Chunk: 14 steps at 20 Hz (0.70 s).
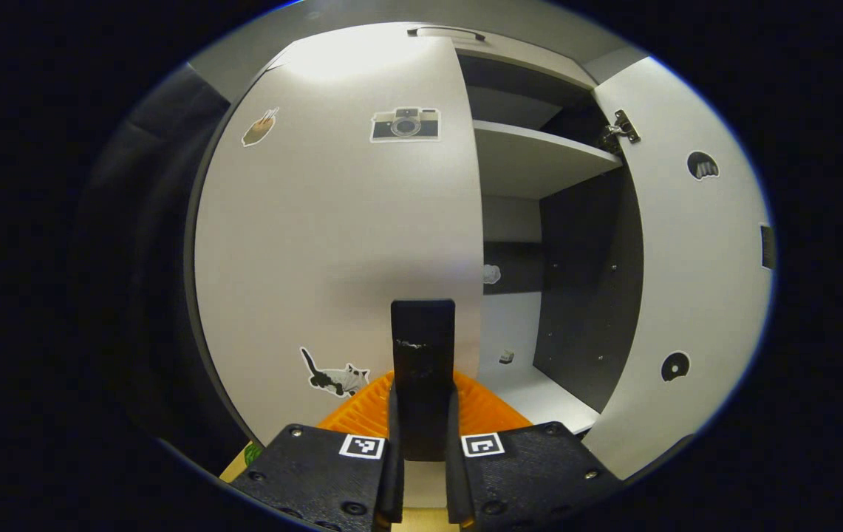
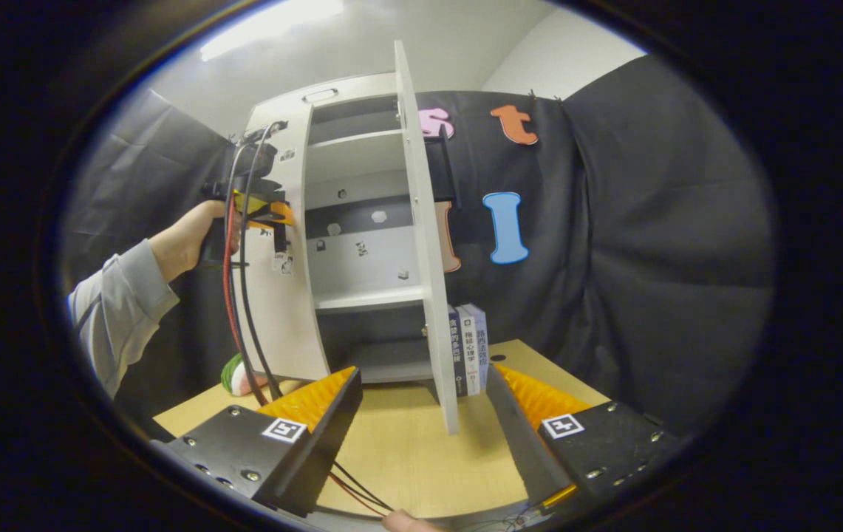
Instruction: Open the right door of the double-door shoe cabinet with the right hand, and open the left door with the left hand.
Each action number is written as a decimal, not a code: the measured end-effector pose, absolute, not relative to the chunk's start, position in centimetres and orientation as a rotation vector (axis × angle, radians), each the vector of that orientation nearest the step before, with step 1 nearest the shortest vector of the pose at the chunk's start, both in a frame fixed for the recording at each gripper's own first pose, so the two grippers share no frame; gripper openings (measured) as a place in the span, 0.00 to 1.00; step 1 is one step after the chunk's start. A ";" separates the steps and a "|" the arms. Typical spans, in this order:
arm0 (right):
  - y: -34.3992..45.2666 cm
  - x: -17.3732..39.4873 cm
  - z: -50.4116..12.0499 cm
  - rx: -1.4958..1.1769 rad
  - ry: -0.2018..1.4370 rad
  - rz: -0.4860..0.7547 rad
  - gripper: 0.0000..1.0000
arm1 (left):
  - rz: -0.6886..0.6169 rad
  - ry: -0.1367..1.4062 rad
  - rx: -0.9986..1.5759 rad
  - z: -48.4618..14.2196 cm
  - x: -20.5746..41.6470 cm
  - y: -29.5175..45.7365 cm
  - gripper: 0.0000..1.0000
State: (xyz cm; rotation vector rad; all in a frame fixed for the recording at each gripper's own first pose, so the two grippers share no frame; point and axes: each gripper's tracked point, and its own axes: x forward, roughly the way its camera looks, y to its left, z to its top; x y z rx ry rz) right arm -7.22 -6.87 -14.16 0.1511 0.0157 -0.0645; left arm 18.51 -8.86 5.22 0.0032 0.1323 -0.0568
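The white left door [image 1: 332, 236] of the shoe cabinet carries camera and cat stickers and covers the cabinet's left half. My left gripper [image 1: 422, 403] is shut on its dark upright handle [image 1: 422, 332] at the door's inner edge. The right door [image 1: 694, 281] stands swung wide, baring the shelves [image 1: 532, 155]. In the right gripper view, that right door [image 2: 425, 258] is seen edge-on in front of my right gripper [image 2: 421, 391], which is open and touches nothing. A hand [image 2: 185, 240] holds the left gripper [image 2: 273, 218] against the left door [image 2: 281, 318].
The cabinet stands on a wooden table [image 2: 406, 458]. Three upright books [image 2: 469, 347] sit just behind the open right door. A green and white object [image 2: 236, 377] lies at the cabinet's left foot. Red and black cables [image 2: 233, 295] hang from the left gripper.
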 end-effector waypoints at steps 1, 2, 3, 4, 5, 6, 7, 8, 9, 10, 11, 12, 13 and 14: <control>-6.7 -7.3 -14.1 0.152 0.017 -0.062 1.00 | -0.067 0.131 0.004 5.3 18.0 -8.7 0.24; -6.5 -7.4 -14.1 0.151 0.017 -0.058 1.00 | -0.074 0.138 0.006 5.2 17.3 -8.6 0.24; -6.1 -7.5 -14.3 0.148 0.019 -0.054 1.00 | -0.081 0.138 0.009 5.4 16.7 -8.4 0.24; -5.8 -7.5 -14.3 0.143 0.020 -0.050 1.00 | -0.085 0.144 0.006 5.4 15.9 -8.2 0.24; -5.5 -7.5 -14.3 0.137 0.021 -0.044 1.00 | -0.088 0.141 0.006 5.5 15.3 -7.9 0.24; -5.3 -7.4 -14.2 0.130 0.021 -0.039 1.00 | -0.093 0.142 0.013 5.4 14.5 -7.6 0.24; -4.9 -7.5 -14.1 0.123 0.021 -0.034 1.00 | -0.099 0.138 0.018 5.6 13.8 -7.4 0.24; -4.6 -7.6 -14.1 0.118 0.019 -0.029 1.00 | -0.109 0.136 0.019 5.8 13.1 -7.1 0.24; -4.5 -7.7 -14.1 0.115 0.018 -0.026 1.00 | -0.119 0.135 0.018 5.9 12.5 -6.8 0.24; -4.4 -7.8 -14.1 0.116 0.017 -0.026 1.00 | -0.125 0.139 0.013 5.8 11.9 -6.5 0.24; -4.2 -7.8 -14.0 0.119 0.015 -0.025 1.00 | -0.128 0.137 0.014 6.0 11.3 -6.1 0.24; -4.1 -7.9 -13.9 0.122 0.014 -0.024 1.00 | -0.130 0.140 0.019 5.9 10.8 -5.7 0.24; -4.1 -8.0 -13.9 0.124 0.014 -0.025 1.00 | -0.132 0.139 0.022 6.0 10.2 -5.4 0.23; -4.0 -8.0 -13.9 0.124 0.012 -0.025 1.00 | -0.136 0.133 0.026 6.1 9.8 -5.0 0.24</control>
